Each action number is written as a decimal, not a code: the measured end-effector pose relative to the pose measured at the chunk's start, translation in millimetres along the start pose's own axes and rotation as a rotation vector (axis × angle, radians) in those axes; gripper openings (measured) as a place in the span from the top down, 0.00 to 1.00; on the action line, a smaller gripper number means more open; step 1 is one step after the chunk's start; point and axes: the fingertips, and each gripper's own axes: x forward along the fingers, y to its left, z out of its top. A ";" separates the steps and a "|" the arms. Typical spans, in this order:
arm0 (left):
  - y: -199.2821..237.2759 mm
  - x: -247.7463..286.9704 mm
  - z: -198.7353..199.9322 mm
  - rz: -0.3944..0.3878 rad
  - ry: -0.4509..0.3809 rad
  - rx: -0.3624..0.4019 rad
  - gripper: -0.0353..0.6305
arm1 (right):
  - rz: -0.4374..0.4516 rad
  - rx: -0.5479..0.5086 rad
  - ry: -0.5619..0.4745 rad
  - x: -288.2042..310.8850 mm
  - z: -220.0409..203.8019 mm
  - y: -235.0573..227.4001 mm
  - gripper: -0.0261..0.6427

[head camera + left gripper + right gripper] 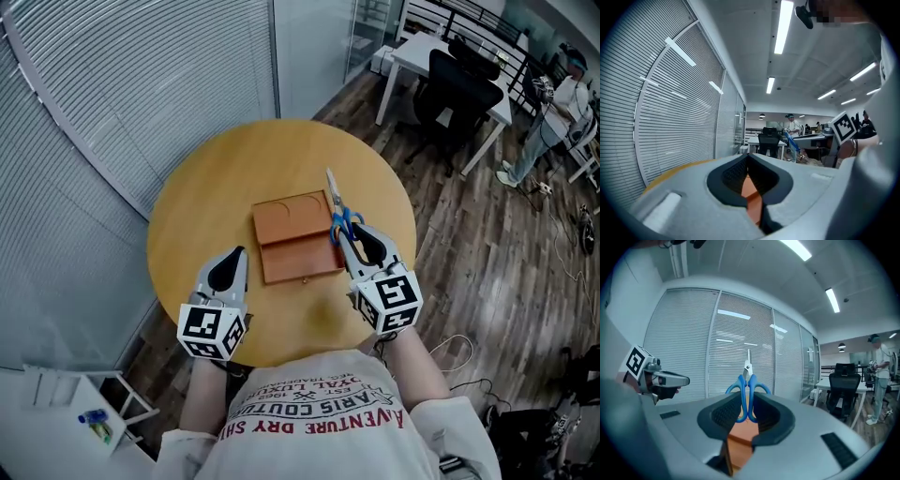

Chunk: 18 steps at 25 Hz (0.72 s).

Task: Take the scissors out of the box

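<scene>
A brown box [292, 236] lies open and flat in the middle of the round wooden table [187, 216]. My right gripper [352, 232] is shut on the scissors [335, 199], holding them by their blue handles above the box's right edge. In the right gripper view the scissors [747, 380] stand between the pads with the steel blades pointing away, and the box [740, 439] shows below. My left gripper [237, 253] hovers left of the box, shut and empty. In the left gripper view its pads [736, 176] meet over a strip of the box [752, 197].
Slatted blinds line the wall on the left. A white desk [412, 52] with a black office chair [459, 94] stands beyond the table, and a person [562, 103] stands at the far right. A white shelf [84, 412] sits at the bottom left. Cables lie on the floor at the right.
</scene>
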 end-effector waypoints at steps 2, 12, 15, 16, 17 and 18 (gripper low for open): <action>0.2 -1.5 2.4 0.003 -0.006 0.004 0.93 | 0.001 0.009 -0.015 -2.4 3.4 0.6 0.83; 9.1 -3.2 13.1 0.013 -0.036 0.029 0.93 | 0.007 0.013 -0.039 3.0 5.7 8.9 0.83; 13.5 -2.1 16.2 0.021 -0.047 0.039 0.93 | 0.011 0.017 -0.036 7.1 5.1 10.6 0.83; 14.8 -1.6 16.5 0.021 -0.046 0.040 0.93 | 0.012 0.018 -0.035 8.5 4.9 11.4 0.83; 15.8 -1.0 16.8 0.021 -0.045 0.040 0.93 | 0.015 0.019 -0.033 9.7 4.8 12.2 0.83; 16.5 -0.3 17.2 0.021 -0.045 0.039 0.93 | 0.018 0.019 -0.031 10.8 4.8 12.8 0.83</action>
